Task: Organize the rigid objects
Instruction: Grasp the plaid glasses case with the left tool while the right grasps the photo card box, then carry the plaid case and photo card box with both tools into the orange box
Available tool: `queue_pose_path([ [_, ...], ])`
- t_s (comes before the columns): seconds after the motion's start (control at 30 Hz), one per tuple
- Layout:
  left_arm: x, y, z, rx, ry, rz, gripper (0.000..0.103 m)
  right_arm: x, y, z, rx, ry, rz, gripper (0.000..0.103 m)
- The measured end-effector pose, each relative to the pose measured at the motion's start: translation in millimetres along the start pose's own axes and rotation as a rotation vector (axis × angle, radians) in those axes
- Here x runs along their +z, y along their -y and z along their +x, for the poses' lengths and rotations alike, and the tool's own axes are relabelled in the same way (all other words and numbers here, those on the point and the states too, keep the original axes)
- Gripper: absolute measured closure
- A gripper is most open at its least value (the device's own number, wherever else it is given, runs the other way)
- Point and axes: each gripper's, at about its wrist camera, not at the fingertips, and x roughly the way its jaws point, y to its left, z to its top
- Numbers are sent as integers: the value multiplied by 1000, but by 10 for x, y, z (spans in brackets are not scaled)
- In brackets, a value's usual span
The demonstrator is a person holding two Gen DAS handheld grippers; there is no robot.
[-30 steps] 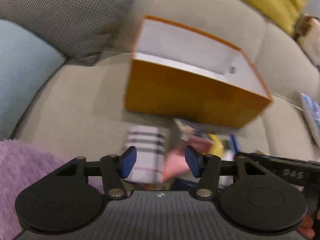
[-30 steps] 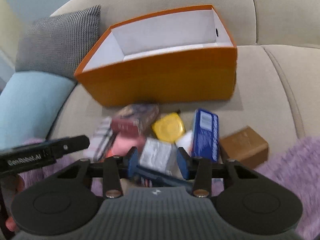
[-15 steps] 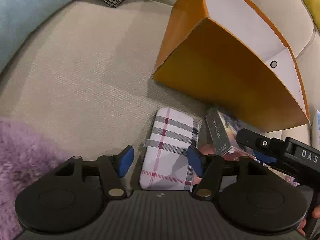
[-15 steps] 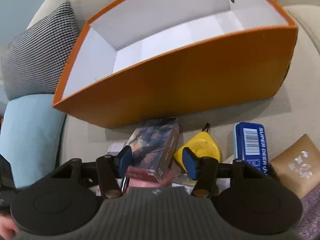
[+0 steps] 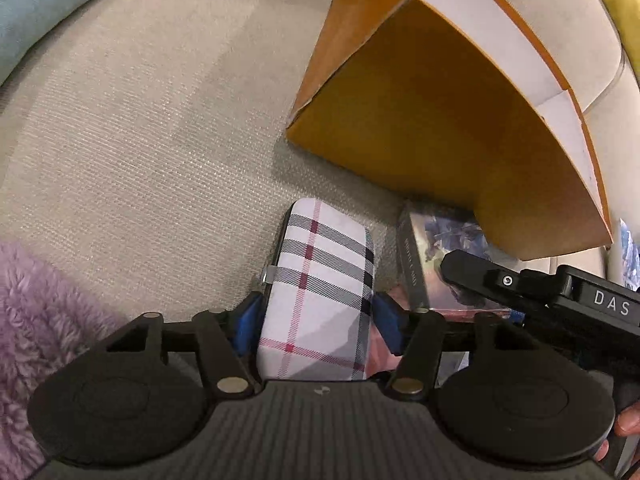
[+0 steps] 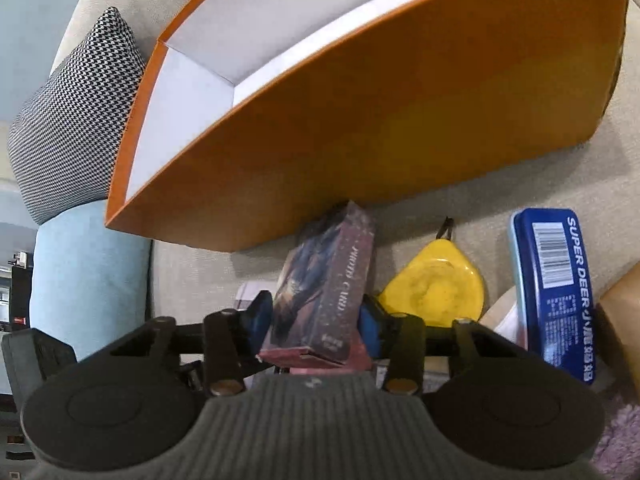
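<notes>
The left gripper point(image 5: 316, 320) is pointed steeply downward, and its jaws have just been closing until the blue pads point(image 5: 246, 326) are pressed against both sides of a plaid case point(image 5: 320, 280). The right gripper point(image 6: 314, 322) is likewise angled down, its jaws just drawn in onto a card box point(image 6: 324, 288). Fingertips point(image 5: 626, 424) are seen at the left view's lower right edge.

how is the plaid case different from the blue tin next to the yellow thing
The plaid case is white with grey and red checks; the blue tin is solid blue with white lettering and a barcode. The plaid case sits between the left tool's blue pads; no tool is at the blue tin. Both are slim, round-cornered oblongs on the beige sofa.
</notes>
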Motion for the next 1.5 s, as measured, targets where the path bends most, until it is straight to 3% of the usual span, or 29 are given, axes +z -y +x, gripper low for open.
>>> queue_pose_path([
  [0.2, -107, 38, -271, -27, 44, 7, 70, -35, -32, -121, 0, 34, -40, 69],
  [0.3, -112, 70, -359, -33, 58, 25, 78, -95, -85, -255, -19, 56, -105, 72],
  [0.5, 45, 246, -374, -12, 29, 73, 80, -91, -193, -345, -81, 43, -237, 72],
  [0.77, 150, 350, -152, 57, 23, 74, 78, 126, -112, -191, -54, -36, -165, 68],
  [0.97, 153, 419, -73, 54, 8, 116, 77, 226, 35, -164, -25, -58, -114, 68],
  [1.27, 29, 484, -255, 57, 114, 189, 82, 131, 77, -260, 26, -57, -82, 75],
  [1.5, -57, 581, -733, -19, 232, 189, 83, -70, -174, -703, 28, 82, -210, 80],
])
